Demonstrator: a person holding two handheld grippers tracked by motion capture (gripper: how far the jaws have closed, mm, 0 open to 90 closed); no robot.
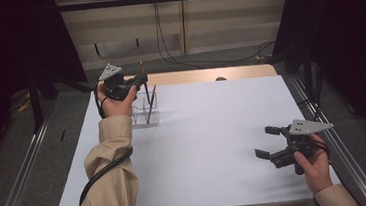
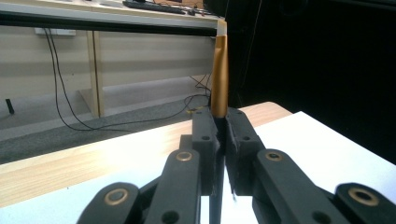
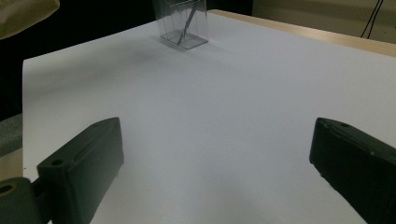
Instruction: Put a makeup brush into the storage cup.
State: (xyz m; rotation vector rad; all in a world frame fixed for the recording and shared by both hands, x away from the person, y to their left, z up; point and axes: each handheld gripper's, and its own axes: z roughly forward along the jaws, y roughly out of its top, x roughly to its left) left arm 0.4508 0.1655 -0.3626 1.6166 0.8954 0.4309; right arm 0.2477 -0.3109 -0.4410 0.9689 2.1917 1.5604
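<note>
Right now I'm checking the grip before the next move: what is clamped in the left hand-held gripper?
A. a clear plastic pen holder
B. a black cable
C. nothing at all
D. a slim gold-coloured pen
D: in the left gripper view the left hand-held gripper has its black jaws shut on a slim gold-coloured pen standing upright.

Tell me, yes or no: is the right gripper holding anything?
No, the right gripper has its jaws wide apart over bare white table, with nothing between them.
</note>
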